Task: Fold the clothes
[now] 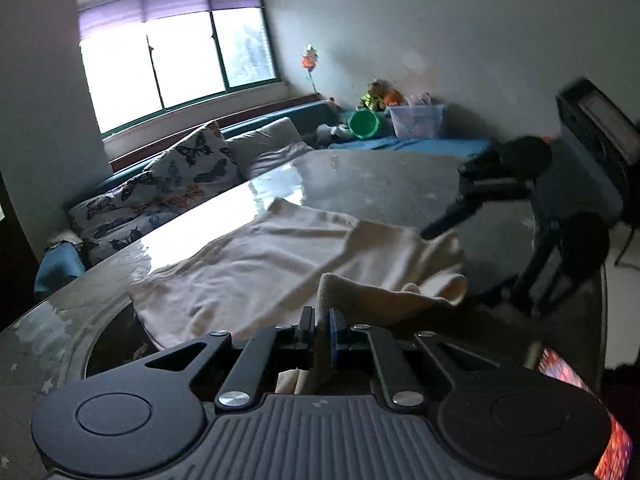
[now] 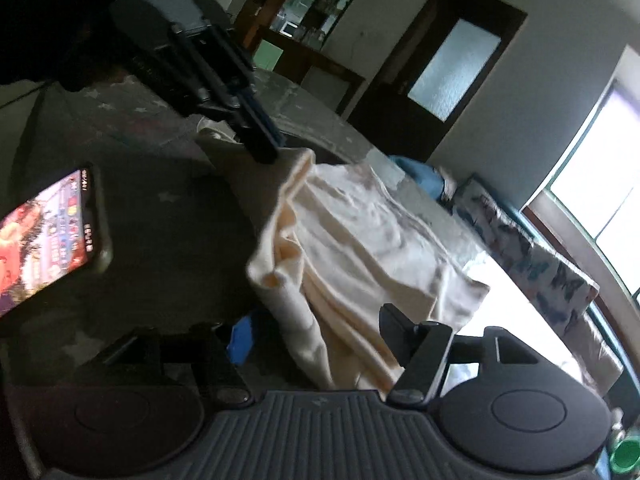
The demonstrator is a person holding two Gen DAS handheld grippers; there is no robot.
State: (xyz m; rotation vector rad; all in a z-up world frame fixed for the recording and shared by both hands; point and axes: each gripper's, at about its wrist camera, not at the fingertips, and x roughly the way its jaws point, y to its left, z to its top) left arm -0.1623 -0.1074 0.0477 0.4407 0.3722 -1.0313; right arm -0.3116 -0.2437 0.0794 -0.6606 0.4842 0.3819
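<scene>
Your left gripper [image 1: 321, 322] is sitting nearest in the left wrist view, w/ jaws pressed together and pinching a raised fold of the cream cloth [image 1: 280, 264] — the fabric is running down between the two blue pads and bunching up just above them. The rest of the cloth is lying spread and wrinkled across the glossy table [image 1: 372, 184], near edge rumpled, far edge flat.

Your right gripper [image 2: 316, 336] is standing spread, fingers well apart; a hanging bunch of the cloth [image 2: 360, 240] is sitting between them, but the pads aren't pressing on it as far as the right wrist view shows. From the left cam you're seeing that right gripper [image 1: 444, 224] blurred at the cloth's right edge, tips near the fabric — can't tell if it's touching.

To the left in the right wrist view a phone [image 2: 48, 240] is lying on the dark table top, screen lit, apart from the cloth.

Further back, butterfly-print cushions [image 1: 168, 184] are lining the bench beside the table, then a green bucket [image 1: 363, 123] and a clear storage box [image 1: 416, 120] at the far end, and the window [image 1: 176, 60] w/ a purple blind behind it all.
</scene>
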